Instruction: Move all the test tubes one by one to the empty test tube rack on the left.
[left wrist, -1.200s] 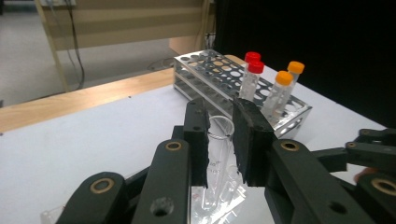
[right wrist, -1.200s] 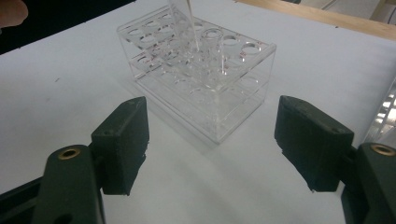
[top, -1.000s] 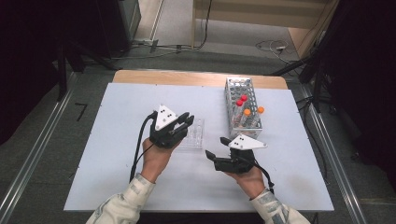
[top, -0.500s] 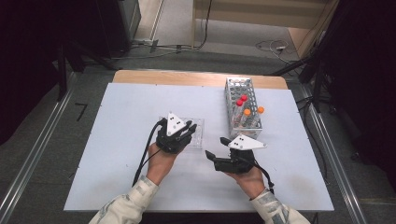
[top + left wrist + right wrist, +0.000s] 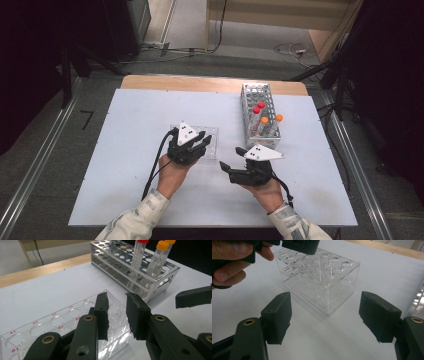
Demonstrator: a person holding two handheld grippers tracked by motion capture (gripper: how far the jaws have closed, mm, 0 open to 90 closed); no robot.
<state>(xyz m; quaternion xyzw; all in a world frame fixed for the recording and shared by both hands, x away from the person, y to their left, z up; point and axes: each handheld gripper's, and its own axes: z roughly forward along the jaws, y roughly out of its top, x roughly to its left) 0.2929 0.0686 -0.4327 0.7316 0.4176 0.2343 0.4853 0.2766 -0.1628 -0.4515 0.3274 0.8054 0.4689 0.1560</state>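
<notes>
Here the left gripper [image 5: 202, 142] hovers over the near right end of the clear acrylic tube rack [image 5: 214, 131], which lies on the white table [image 5: 125, 125] a little left of centre. Its jaws have just been opening and now stand a narrow gap apart. In the left gripper view nothing can be made out pressed between the pads [image 5: 136, 315], so I read it as released. In the right gripper view a thin clear tube [image 5: 320, 267] seems to stand, slightly tilted, in a well of the acrylic rack [image 5: 342, 277] right below that gripper, though clear plastic against clear plastic makes this hard to tell.

The step in hand looks like letting go of that tube after seating it. To do it well, the jaws should part enough that neither pad drags the tube, and the hand should then lift straight up along the tube's axis, not sideways, since the light rack could tip or slide.

Further right, the right gripper [image 5: 231, 156] rests near the table with its jaws wide apart and empty, pointing at the acrylic rack. It could steady the rack if it shifts. At the far right stands the metal tube rack [image 5: 250, 95], holding the red-capped tubes [image 5: 259, 107] and orange-capped tubes [image 5: 265, 120] upright.
</notes>
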